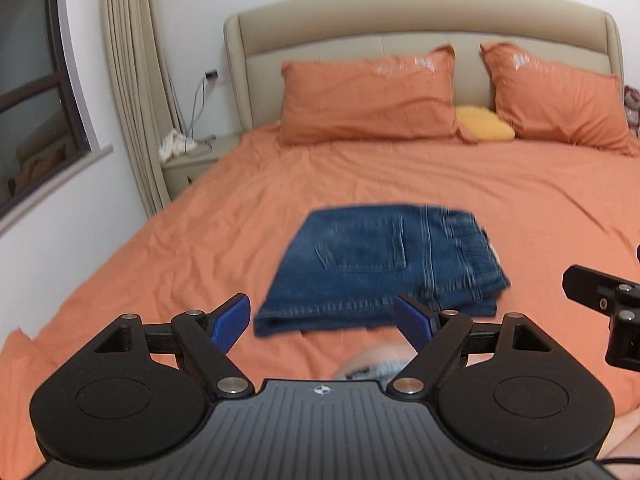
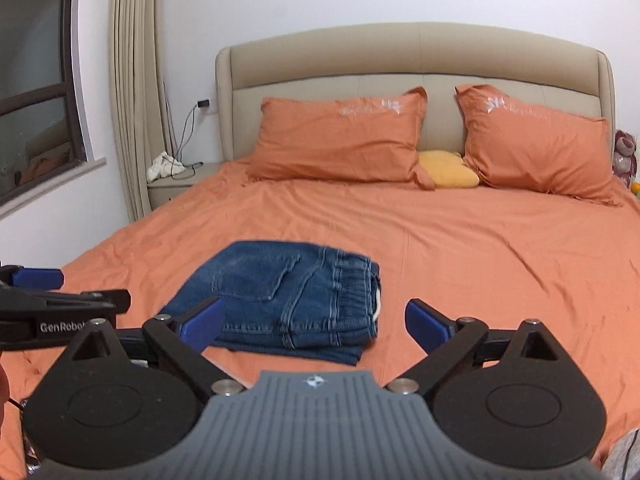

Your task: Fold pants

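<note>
Blue denim pants (image 1: 376,268) lie folded into a compact rectangle on the orange bed (image 1: 500,200), back pocket up, waistband to the right. They also show in the right wrist view (image 2: 288,300). My left gripper (image 1: 324,320) is open and empty, held just short of the pants' near edge. My right gripper (image 2: 316,324) is open and empty, held above the near right corner of the pants. Part of the right gripper shows at the right edge of the left wrist view (image 1: 604,300). The left gripper shows at the left edge of the right wrist view (image 2: 60,308).
Two orange pillows (image 2: 340,140) (image 2: 536,148) and a yellow cushion (image 2: 448,172) lean against the beige headboard (image 2: 400,56). A nightstand (image 2: 176,184) with cables and a white cloth stands left of the bed, by the curtain (image 2: 136,80) and window.
</note>
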Tool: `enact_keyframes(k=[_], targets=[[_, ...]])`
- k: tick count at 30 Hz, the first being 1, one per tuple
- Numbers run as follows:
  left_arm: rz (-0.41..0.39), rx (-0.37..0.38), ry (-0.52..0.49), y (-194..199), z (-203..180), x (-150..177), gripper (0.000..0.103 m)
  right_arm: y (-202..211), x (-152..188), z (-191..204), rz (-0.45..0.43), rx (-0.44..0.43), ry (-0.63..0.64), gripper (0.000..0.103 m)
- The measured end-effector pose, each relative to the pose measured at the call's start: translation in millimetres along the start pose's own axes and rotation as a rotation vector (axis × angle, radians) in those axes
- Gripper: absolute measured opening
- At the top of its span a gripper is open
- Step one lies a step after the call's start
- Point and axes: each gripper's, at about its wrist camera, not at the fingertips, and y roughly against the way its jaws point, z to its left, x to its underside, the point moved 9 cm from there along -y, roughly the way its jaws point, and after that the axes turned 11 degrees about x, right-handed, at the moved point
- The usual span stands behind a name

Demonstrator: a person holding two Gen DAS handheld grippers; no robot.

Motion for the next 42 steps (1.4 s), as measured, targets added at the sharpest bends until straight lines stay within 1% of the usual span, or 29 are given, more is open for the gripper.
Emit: enact_keyframes(k=[3, 5, 10, 22, 42], targets=[[0.015, -0.004, 0.009, 0, -4, 11, 0.095, -5, 9, 0, 0.016, 0.008, 0.008, 0.093], [0.014, -0.006, 0.013, 1, -5, 13, 0.095, -7, 13, -1, 0.027, 0.005, -0.002, 0.093], [0.015, -0.01, 0.01, 1, -6, 14, 0.095, -8, 14, -2, 0.021, 0.009, -0.007, 0.093], [0.005, 0.008, 0.017, 3, -10, 8, 0.094, -8, 14, -2, 0.025, 0.016, 0.0, 0.093], [0.003, 0.011, 0.014, 4, -14, 3, 0.094, -6, 13, -3, 0.021, 0.015, 0.0, 0.093]])
